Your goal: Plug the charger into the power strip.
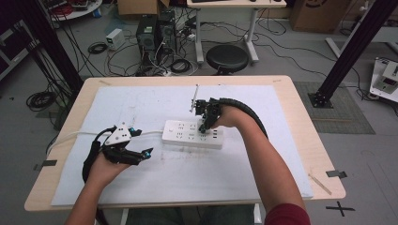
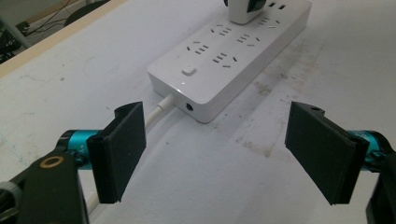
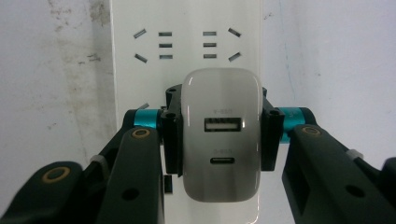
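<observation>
Jaws of the left gripper (image 1: 141,143) are spread wide with nothing between them, at about eight o'clock on the white mat (image 1: 141,187). Toward centre lies the power strip (image 1: 185,135), a rigid white block with a smooth, probably slippery top. At its three o'clock end, the right gripper (image 3: 219,133) is clamped on the charger (image 3: 222,135) by its flat sides. It is judged light, hard and glossy; two ports are seen.
</observation>
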A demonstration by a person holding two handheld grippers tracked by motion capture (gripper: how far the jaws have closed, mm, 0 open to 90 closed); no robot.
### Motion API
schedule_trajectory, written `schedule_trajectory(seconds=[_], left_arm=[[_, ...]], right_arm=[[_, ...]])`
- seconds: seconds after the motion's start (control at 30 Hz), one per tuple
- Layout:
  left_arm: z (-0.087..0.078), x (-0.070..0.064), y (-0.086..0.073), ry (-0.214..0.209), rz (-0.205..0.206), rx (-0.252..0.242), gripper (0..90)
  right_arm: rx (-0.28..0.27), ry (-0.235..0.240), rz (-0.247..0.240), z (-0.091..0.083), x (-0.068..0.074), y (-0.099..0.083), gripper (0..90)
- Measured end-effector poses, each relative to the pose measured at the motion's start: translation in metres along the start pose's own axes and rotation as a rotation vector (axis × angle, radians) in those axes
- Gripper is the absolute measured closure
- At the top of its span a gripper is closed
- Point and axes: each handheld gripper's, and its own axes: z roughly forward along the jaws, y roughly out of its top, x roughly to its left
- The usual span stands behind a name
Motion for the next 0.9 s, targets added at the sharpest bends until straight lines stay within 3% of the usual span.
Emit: schedule_trajectory(seconds=[0.33,0.37,0.63,0.7,0.73,0.77,0.87,0.9], left_arm=[[0.002,-0.002,0.003,0.005,-0.001,-0.014,20.5],[0.002,-0.002,0.003,0.006,-0.001,-0.014,20.5],[0.0,-0.004,0.0,0.005,0.0,-0.007,20.5],[0.0,-0.003,0.0,0.003,-0.003,-0.006,20.5],[-0.001,-0.002,0.0,0.006,-0.003,-0.003,20.5],[-0.001,-0.001,0.001,0.006,-0.002,-0.004,20.5],[-0.001,0.001,0.002,0.009,-0.005,-0.007,20.5],[-0.002,0.002,0.004,0.01,-0.002,-0.012,20.5]], right_arm=[[0.008,0.003,0.006,0.004,-0.001,0.0,63.8],[-0.014,0.01,-0.001,0.004,-0.002,-0.002,63.8],[-0.021,0.0,0.009,0.005,0.0,-0.003,63.2],[-0.029,0.0,0.002,0.004,-0.001,-0.004,60.5],[-0.04,-0.026,0.051,0.001,-0.002,-0.004,38.0],[-0.074,-0.019,0.097,-0.003,-0.003,-0.007,38.0],[-0.102,-0.024,0.102,-0.009,-0.001,-0.009,37.2],[-0.189,-0.046,0.119,-0.024,0.005,-0.017,33.4]])
